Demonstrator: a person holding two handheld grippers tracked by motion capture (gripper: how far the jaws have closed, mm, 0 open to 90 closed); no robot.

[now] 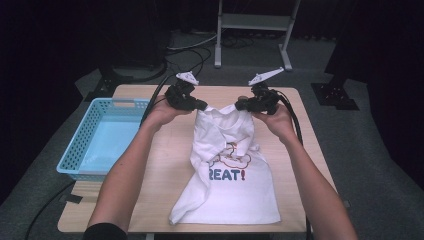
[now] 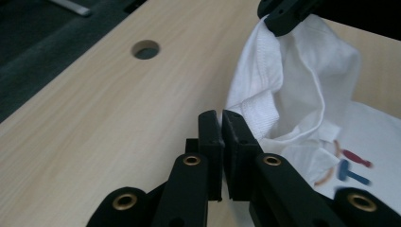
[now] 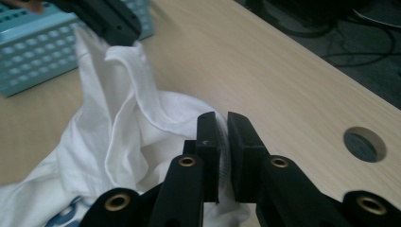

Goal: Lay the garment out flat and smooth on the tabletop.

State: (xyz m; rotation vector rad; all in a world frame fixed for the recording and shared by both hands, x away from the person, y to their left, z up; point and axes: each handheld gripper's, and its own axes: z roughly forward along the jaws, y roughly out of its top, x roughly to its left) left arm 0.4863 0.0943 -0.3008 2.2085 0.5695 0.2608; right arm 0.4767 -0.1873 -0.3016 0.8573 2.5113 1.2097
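**A:** Where is the shirt?

**B:** The white T-shirt (image 1: 235, 180) lies in the middle of the wooden surface (image 1: 165, 170) in the high view, its hem toward the bottom of the frame and its printed front facing up. Its top end is lifted off the wood, bunched and hanging between the two grippers in the upper middle of the frame.

**A:** What are the grippers doing?

**B:** The left gripper (image 1: 199, 105) is clenched on the shirt's upper left corner. In the left gripper view its jaws stand almost together at lower centre, with a ribbed white edge of the T-shirt (image 2: 302, 94) pinched between them. The right gripper (image 1: 240, 105) grasps the opposite corner; in the right gripper view a thin fold of white cloth sits in the narrow slot between its jaws.

**A:** Does each camera see the other gripper?

**B:** Yes. The right gripper (image 2: 288, 19) shows at the top right of the left gripper view, biting the cloth, and the left gripper (image 3: 113, 23) at the upper left of the right gripper view.

**A:** Anything else nearby?

**B:** A light blue basket (image 1: 80, 145) sits at the surface's left edge, well apart from the shirt.
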